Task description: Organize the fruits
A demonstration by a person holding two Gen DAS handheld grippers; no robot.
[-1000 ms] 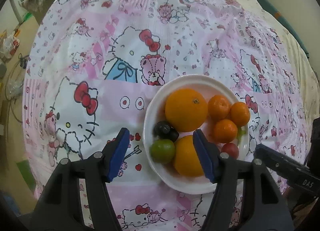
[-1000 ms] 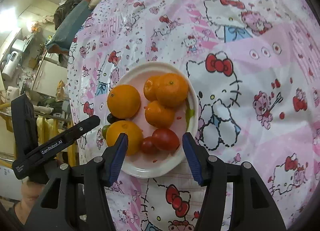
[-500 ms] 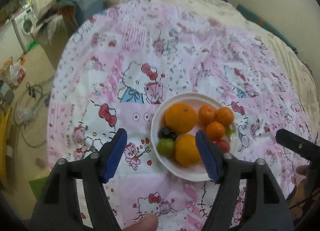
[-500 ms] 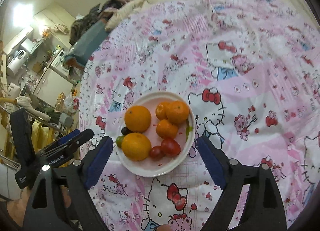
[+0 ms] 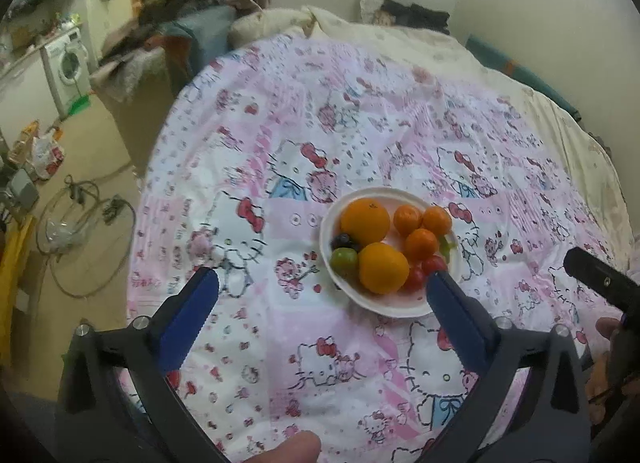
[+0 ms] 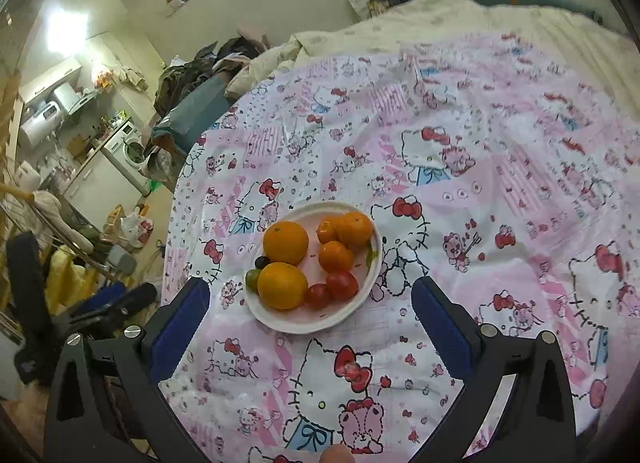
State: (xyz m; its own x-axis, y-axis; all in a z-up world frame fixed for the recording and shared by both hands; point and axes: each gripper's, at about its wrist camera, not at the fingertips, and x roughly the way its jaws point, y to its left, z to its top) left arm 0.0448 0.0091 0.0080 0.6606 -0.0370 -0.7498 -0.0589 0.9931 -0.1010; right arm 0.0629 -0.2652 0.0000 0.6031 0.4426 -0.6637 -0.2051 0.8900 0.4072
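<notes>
Both grippers hang with jaws spread wide and empty above the patterned cloth (image 6: 500, 167). The white plate (image 6: 362, 295) of fruit lies straight ahead of the right gripper (image 6: 310, 321); for the left gripper (image 5: 320, 311), it sits forward and right.
</notes>
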